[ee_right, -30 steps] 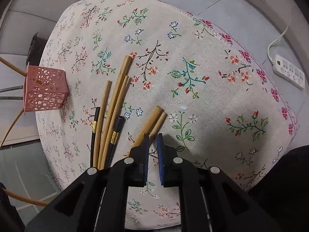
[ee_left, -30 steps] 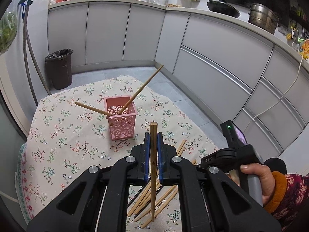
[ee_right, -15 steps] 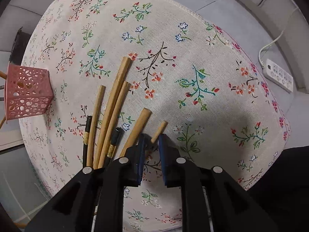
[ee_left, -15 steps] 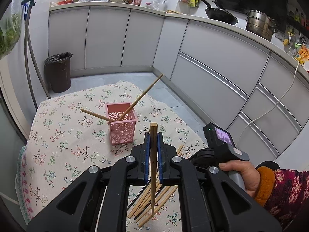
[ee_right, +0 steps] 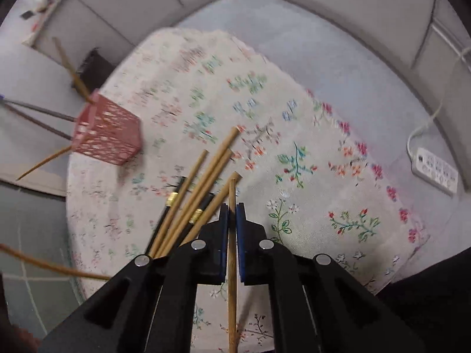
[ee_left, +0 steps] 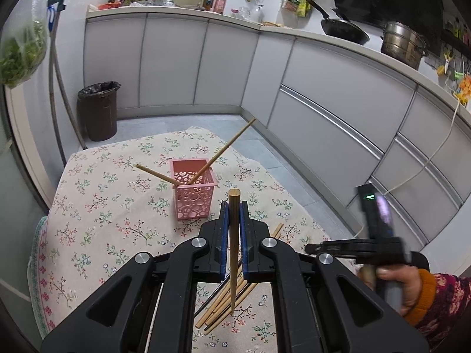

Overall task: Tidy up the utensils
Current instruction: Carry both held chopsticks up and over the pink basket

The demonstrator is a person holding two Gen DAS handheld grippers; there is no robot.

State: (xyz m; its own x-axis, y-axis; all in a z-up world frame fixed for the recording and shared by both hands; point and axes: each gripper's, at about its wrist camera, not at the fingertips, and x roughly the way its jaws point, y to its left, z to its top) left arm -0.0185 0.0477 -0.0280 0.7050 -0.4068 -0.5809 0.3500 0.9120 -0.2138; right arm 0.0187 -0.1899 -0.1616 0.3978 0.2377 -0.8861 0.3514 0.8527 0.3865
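Observation:
A pink perforated basket (ee_left: 193,189) (ee_right: 106,134) stands on the floral tablecloth (ee_left: 112,206) with two wooden chopsticks (ee_left: 226,147) leaning out of it. My left gripper (ee_left: 234,206) is shut on an upright wooden chopstick (ee_left: 234,250), held above the cloth on the near side of the basket. My right gripper (ee_right: 232,207) is shut on another wooden chopstick (ee_right: 232,264), lifted off the cloth. Beside it a pile of wooden and black chopsticks (ee_right: 197,197) (ee_left: 232,303) lies on the cloth. The right gripper's body and a hand (ee_left: 394,279) show at the right of the left wrist view.
Grey cabinets (ee_left: 338,94) curve around the table. A dark bin (ee_left: 98,110) stands on the floor at the back left. A white power strip (ee_right: 435,169) lies on the floor right of the table. Pans (ee_left: 344,29) sit on the counter.
My right gripper has closed on one of the two chopsticks in front of it and lifted it off the cloth, rolling as it rose. The left gripper kept its chopstick and hardly moved.

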